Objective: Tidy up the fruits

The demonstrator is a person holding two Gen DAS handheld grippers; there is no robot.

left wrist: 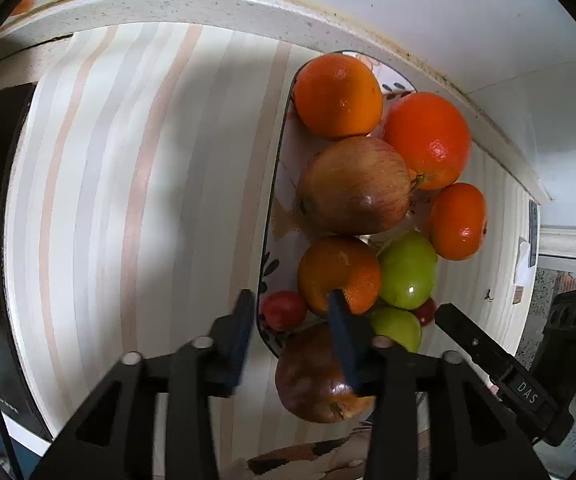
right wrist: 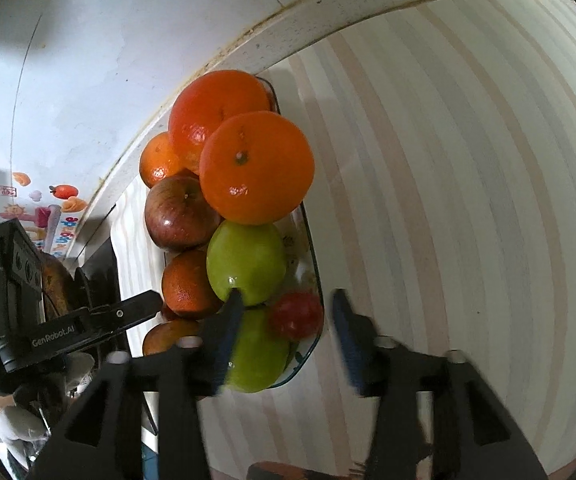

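Note:
A long patterned tray on a striped cloth is piled with fruit: oranges, a red apple, green apples, a small red fruit and a dark red apple at the near end. My left gripper is open and empty, its jaws straddling the tray's near left rim. In the right wrist view the tray holds the same pile, with a large orange on top and a green apple. My right gripper is open and empty above a small red fruit.
The striped cloth covers the counter, which ends at a white raised edge against the wall. The right gripper's body shows at the right of the left wrist view; the left gripper's body shows at the left of the right wrist view.

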